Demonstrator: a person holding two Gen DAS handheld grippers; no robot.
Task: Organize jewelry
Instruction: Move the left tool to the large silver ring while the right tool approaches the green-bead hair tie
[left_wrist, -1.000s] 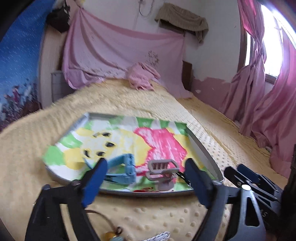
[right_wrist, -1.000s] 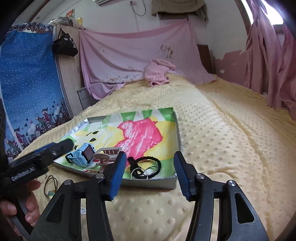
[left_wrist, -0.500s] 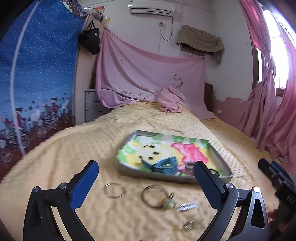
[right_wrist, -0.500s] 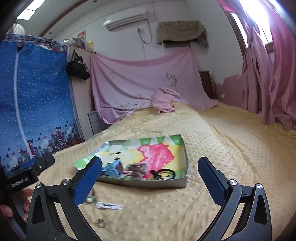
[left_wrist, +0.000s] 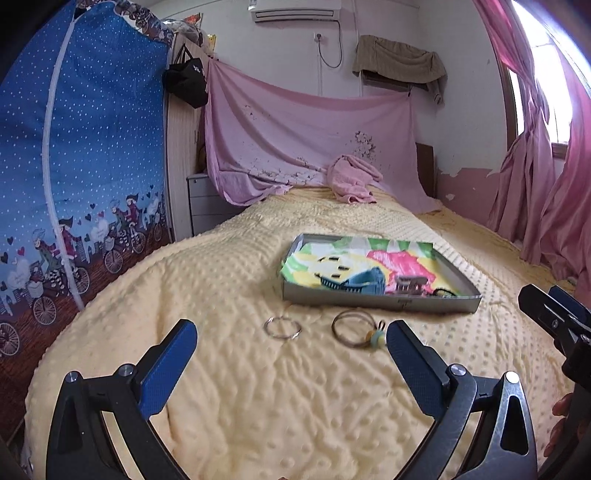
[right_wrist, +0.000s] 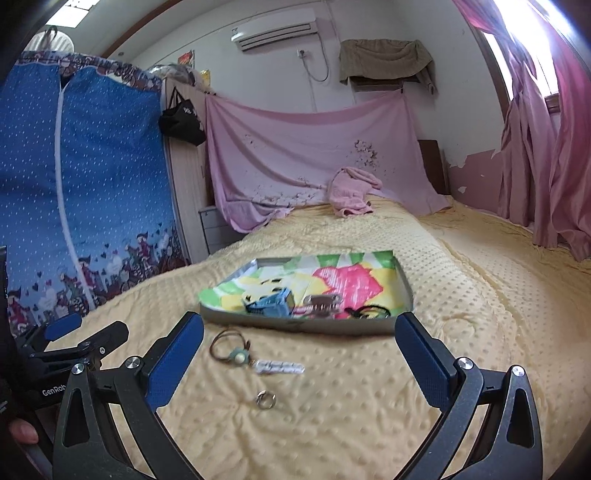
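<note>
Jewelry is sitting about half sorted at this point, going by how things are lying on the yellow bedspread (left_wrist: 229, 369). The shallow tray (left_wrist: 380, 303) with the colourful cartoon liner is resting in the middle of the bed, and it's already holding a blue watch (left_wrist: 360, 282), a brownish hair claw clip (left_wrist: 408, 285) and a black cord piece (right_wrist: 369, 311) down at its near right corner.

What's waiting outside the tray, on the bedspread just near of its front wall: a plain silver ring (left_wrist: 282, 328) on the left, a thin bangle with a little green and yellow charm (left_wrist: 356, 332) to its right, a sparkly white clip (right_wrist: 280, 367), and a small ring (right_wrist: 266, 400) nearest of all. So four pieces are looking like they're left, judging from this.

Both tools are doing nothing right now. The left gripper (left_wrist: 291, 363) is hanging over the bedspread with its jaws spread wide and nothing between them, and the right gripper (right_wrist: 301, 360) is the same, wide open and empty, with the loose pieces lying between and beyond its blue pads (right_wrist: 173, 363). Neither one is touching anything.
</note>
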